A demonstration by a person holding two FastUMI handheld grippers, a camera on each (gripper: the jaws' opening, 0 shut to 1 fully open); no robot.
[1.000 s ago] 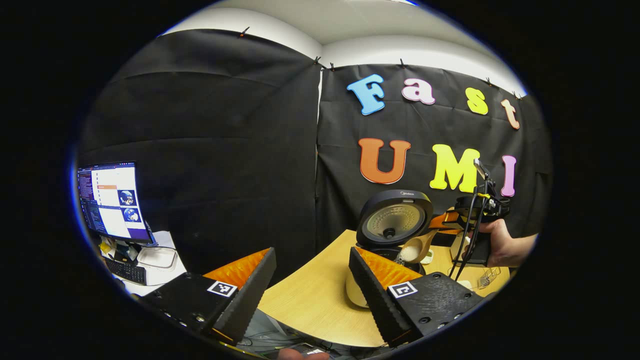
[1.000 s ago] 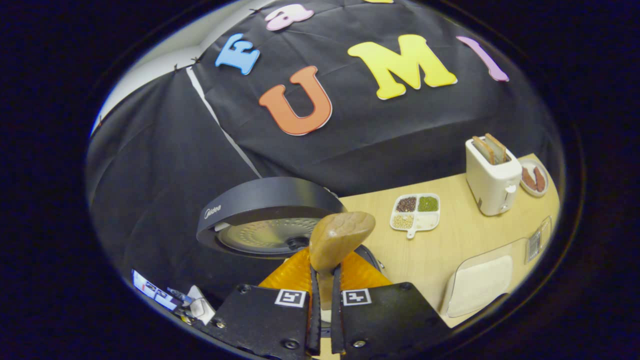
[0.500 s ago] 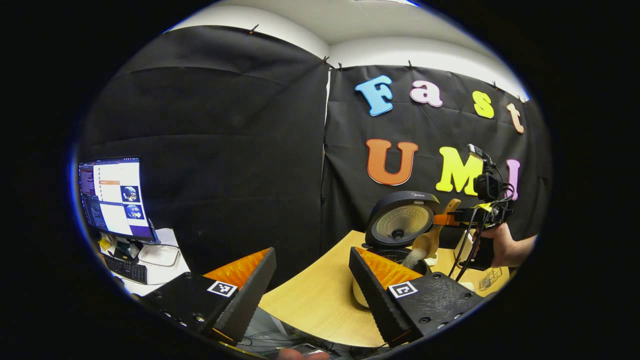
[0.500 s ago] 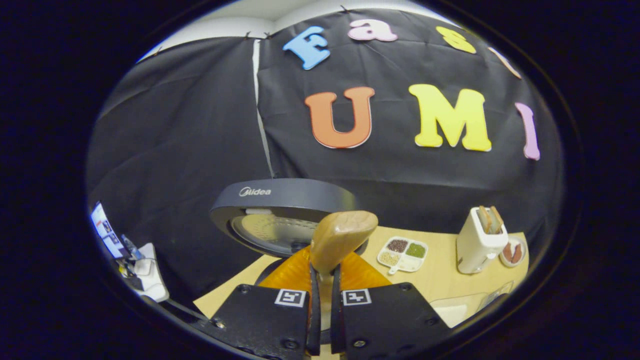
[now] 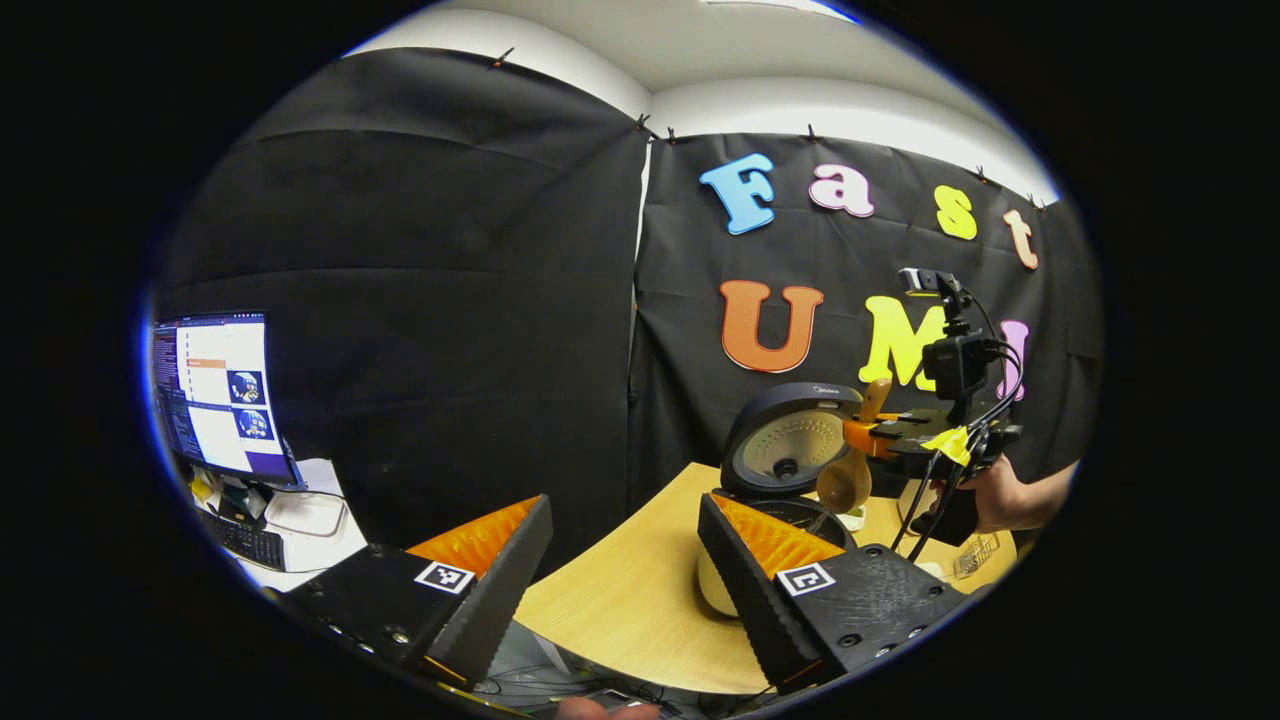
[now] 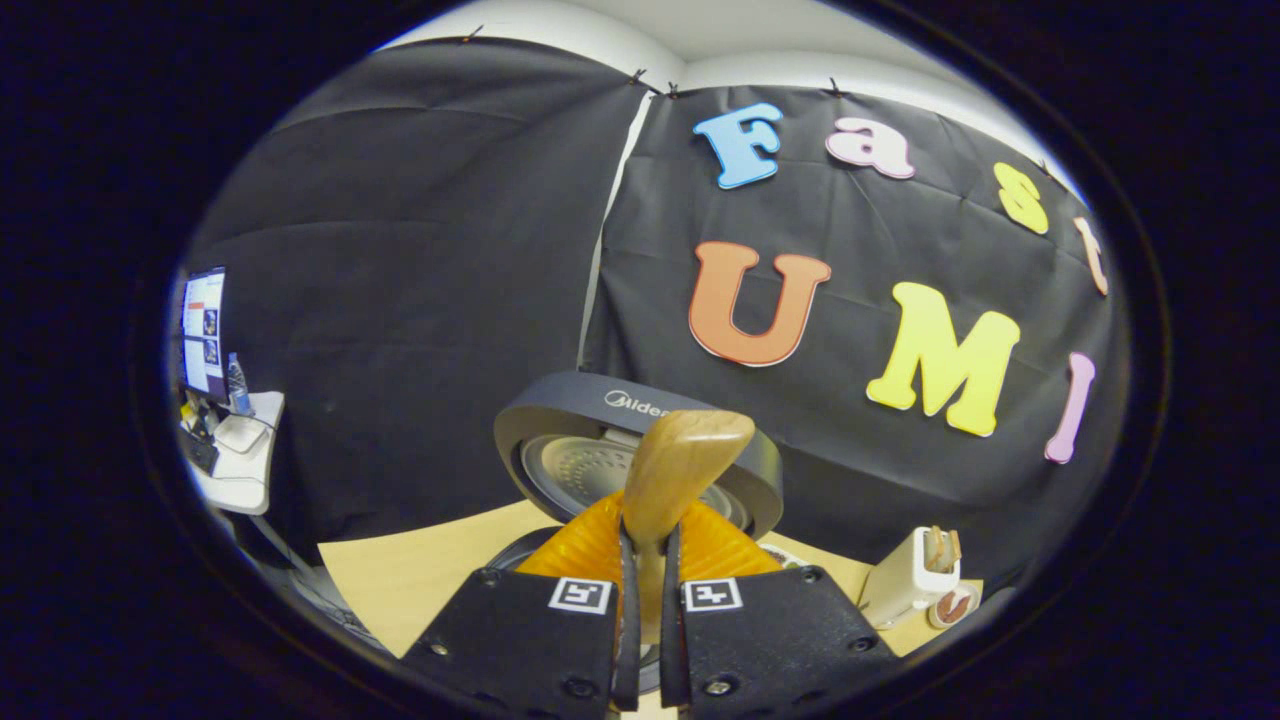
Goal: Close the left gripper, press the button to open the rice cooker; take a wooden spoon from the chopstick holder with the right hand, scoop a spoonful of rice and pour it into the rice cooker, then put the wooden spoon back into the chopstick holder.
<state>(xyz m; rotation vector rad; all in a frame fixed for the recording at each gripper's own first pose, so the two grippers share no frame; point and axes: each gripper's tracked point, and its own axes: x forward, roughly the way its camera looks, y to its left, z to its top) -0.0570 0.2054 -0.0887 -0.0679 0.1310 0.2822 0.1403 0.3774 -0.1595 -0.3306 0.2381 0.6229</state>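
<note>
The rice cooker [image 5: 722,590] stands on the wooden table with its lid [image 5: 790,445] raised. My left gripper [image 5: 620,560] is open and holds nothing, low at the table's near edge, short of the cooker. Farther off, a hand [image 5: 1000,495] holds my right gripper [image 5: 885,432] level above the pot, with the wooden spoon [image 5: 845,482] hanging bowl-down over the opening. In the right gripper view, my right gripper [image 6: 643,545] is shut on the wooden spoon [image 6: 685,465], whose bowl rises in front of the cooker lid [image 6: 560,410].
A monitor [image 5: 215,390] and keyboard [image 5: 245,540] sit on a side desk to the left. A white toaster [image 6: 912,575] and a small plate [image 6: 950,605] stand at the table's right. A wire mesh holder [image 5: 975,555] sits below the hand.
The right gripper rose and turned over the cooker. The rice in the spoon a second ago poured out into the pot, and the spoon bowl now hangs down. The left gripper stayed open and still.
</note>
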